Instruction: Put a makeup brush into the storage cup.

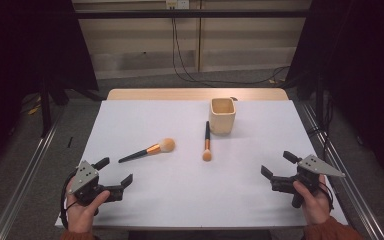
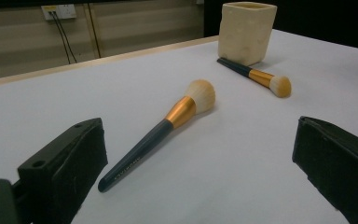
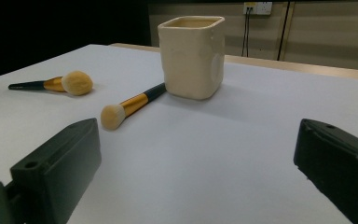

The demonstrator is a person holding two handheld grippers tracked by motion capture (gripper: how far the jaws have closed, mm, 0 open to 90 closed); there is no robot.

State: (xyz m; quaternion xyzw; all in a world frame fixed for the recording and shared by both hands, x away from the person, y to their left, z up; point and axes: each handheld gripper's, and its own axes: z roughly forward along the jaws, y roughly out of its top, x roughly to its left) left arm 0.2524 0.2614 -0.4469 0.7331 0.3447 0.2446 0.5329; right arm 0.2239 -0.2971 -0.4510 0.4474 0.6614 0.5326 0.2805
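Two brushes, one cup, two grippers, one white table (image 1: pixel 180 195). Left gripper (image 1: pixel 115 171) released, jaws spread wide, nothing between them; same for right gripper (image 1: pixel 278 164), wide apart and empty. Both held low near the table's near edge, well apart from each other.

Big brush (image 1: pixel 147 150) lying flat just ahead of the left jaws, handle end nearest them, fluffy head pointing away. In left gripper view big brush (image 2: pixel 161 130) sits between the two jaws' lines, closer to the left-hand jaw, not touching. Small brush (image 1: pixel 207 141) farther ahead, handle end up against or just beside the cup (image 1: pixel 222 115); cannot tell if touching. Cup upright, beyond both brushes from either pair of jaws.

Right gripper view: small brush (image 3: pixel 130 105) ahead of its left-hand jaw, bristle end toward the jaws; cup (image 3: pixel 193 56) straight ahead between the jaws' lines; big brush (image 3: pixel 56 84) far off to the left side.

High view gives hands (image 1: pixel 82 207) and sleeves; gripper views give wall sockets and cables. Printing on big brush handle too small to read. Cup's inside hidden in gripper views. Jaw tips cut off at frame edges.
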